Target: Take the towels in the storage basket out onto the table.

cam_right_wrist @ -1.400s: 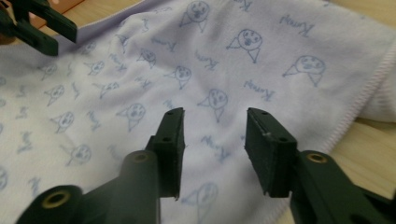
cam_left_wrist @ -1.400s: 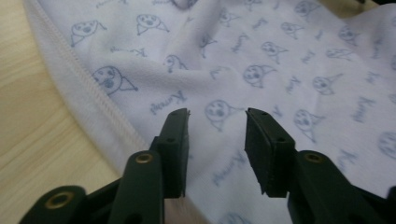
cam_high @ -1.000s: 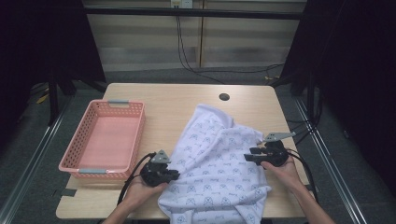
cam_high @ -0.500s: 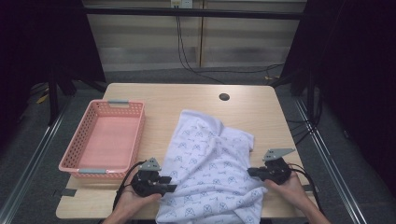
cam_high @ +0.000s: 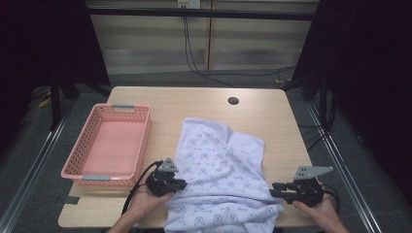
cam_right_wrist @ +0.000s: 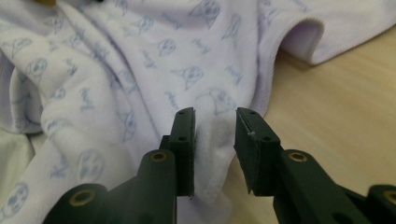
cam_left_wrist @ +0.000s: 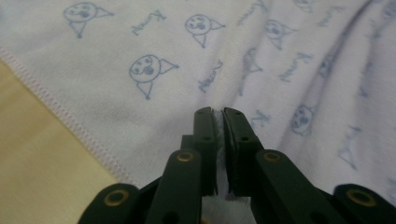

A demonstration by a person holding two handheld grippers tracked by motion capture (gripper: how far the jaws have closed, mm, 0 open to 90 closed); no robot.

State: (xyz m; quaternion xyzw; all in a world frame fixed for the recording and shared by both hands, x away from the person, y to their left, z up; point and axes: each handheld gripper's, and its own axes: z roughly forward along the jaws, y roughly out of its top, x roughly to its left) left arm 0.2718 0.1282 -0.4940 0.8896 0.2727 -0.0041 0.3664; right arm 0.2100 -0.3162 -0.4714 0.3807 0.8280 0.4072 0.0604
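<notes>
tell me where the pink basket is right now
In the high view the pink basket sits on the table's left side, just left of the printed cloth.

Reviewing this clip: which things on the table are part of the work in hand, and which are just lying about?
In use:
- white printed cotton cloth
- left gripper, shut on the cloth's edge
- right gripper, jaws apart around a fold

Lying about:
- pink plastic mesh basket
- round black hole in the tabletop

Each hand-held gripper, left (cam_high: 179,185) and right (cam_high: 277,189), is black, topped by a grey three-cornered plate. Its two flat jaws carry small screws, with brass-ringed pivots behind them. A black cable trails from the rear.
</notes>
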